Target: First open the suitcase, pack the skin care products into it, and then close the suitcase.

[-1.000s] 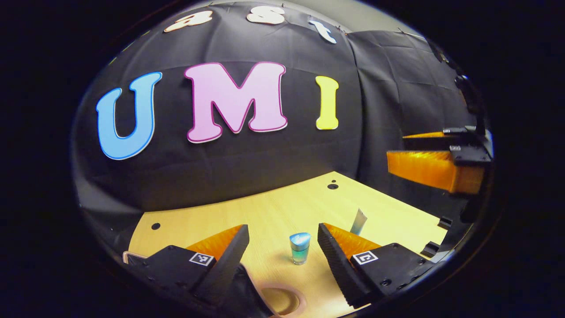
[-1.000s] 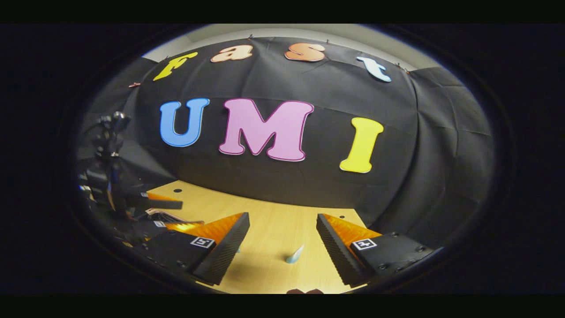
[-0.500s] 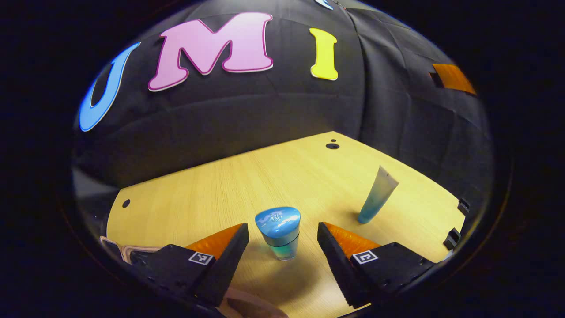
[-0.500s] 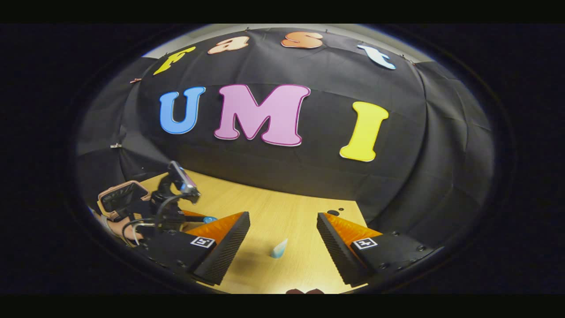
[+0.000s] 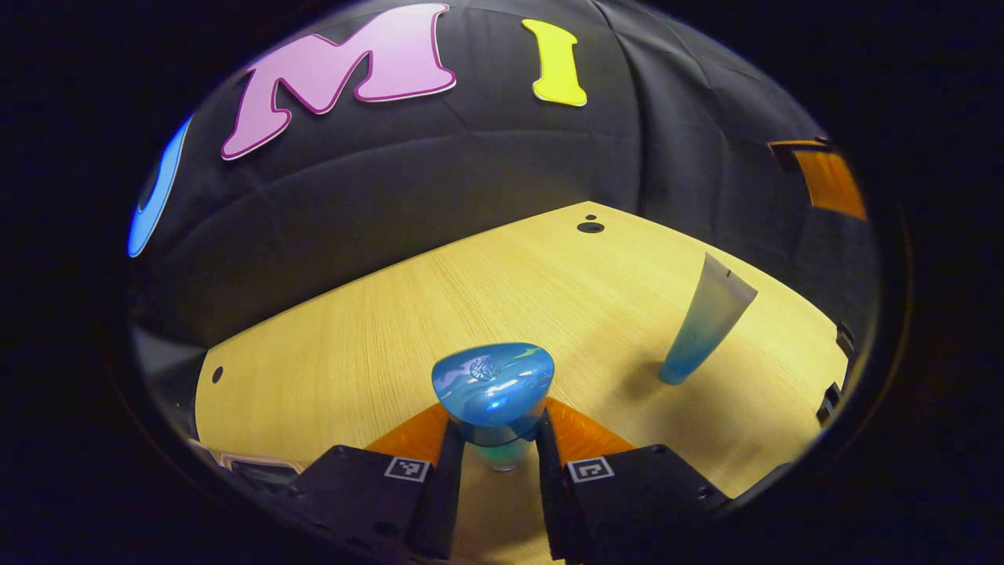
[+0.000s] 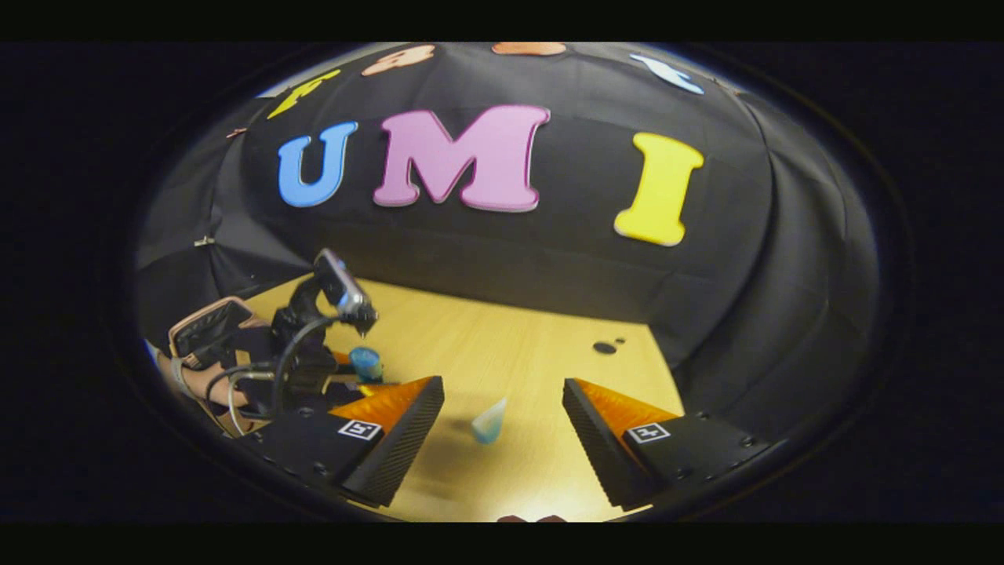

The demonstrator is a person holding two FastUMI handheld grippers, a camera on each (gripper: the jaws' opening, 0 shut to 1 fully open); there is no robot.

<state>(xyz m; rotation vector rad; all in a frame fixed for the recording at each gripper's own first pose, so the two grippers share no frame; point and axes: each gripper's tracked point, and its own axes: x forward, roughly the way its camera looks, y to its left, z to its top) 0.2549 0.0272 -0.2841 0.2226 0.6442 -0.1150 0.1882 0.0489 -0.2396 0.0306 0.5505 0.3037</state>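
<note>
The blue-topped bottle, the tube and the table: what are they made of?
The bottle looks like see-through plastic or glass, teal inside, under a glossy blue plastic cap that mirrors the light. The tube seems soft frosted plastic, fading white to blue. The table looks like pale wood, with fine grain lines; it may be laminate.

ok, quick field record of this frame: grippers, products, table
left gripper: shut on the blue-capped bottle, both fingers against its body below the cap
bottle state: upright, base at the table; lifted or not, cannot tell
right gripper: open, holding nothing
tube: stands cap down on the table, apart from the bottle; ahead of the right gripper's open fingers
suitcase: partly seen behind the left gripper, state unclear
</note>
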